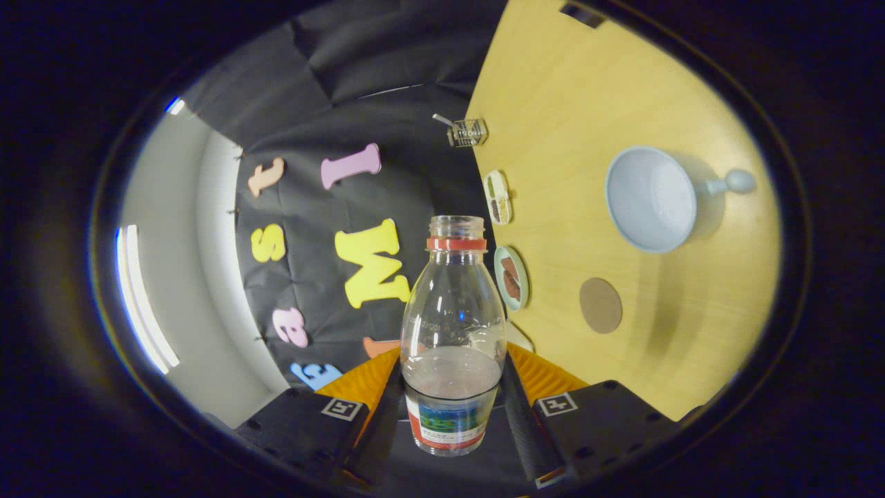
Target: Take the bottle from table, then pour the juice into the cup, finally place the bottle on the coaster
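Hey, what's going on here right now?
A hand-held gripper is clamped on a clear, uncapped bottle, one finger on each side of its lower body. The whole view is rolled sideways, so the wooden table stands like a wall beyond the fingers. On it are a pale blue cup that looks empty and a round brown coaster. A little liquid sits low in the bottle.

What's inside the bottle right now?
The bottle, held between the fingers of the tool, is uncapped, with a little pale liquid pooled near its base. The label band covers what lies right at the bottom.
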